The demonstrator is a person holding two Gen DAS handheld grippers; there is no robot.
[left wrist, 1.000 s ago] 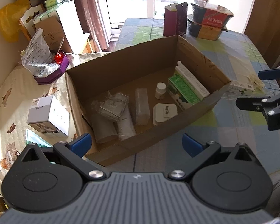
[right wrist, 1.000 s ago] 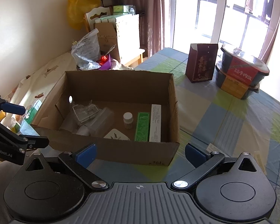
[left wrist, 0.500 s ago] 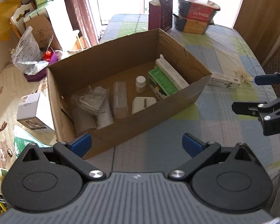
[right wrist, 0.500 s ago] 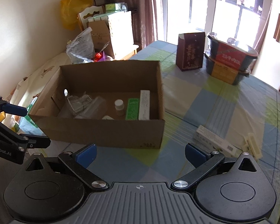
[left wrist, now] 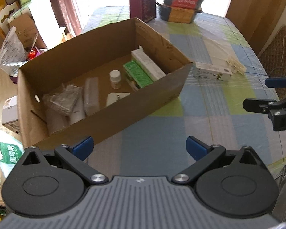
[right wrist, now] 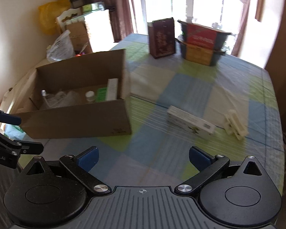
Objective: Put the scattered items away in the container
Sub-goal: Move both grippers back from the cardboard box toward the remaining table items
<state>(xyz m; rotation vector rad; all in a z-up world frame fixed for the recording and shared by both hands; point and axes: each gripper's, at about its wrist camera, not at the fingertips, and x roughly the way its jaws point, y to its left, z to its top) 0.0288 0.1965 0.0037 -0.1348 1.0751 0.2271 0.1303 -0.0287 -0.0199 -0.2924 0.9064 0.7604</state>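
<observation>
While both grippers, left gripper [left wrist: 139, 147] and right gripper [right wrist: 144, 156], are held released, a white medicine box [right wrist: 190, 122] is seen beside the cardboard box [right wrist: 76, 122].

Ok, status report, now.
Both tongs, left and right, open, empty. White carton and cream clip outside the box. Path clear.

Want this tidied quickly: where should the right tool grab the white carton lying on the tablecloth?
Come from above with the right tool and pinch the white carton across its narrow width at mid-length; it lies flat, long and slim, clear of the cardboard box.
</observation>
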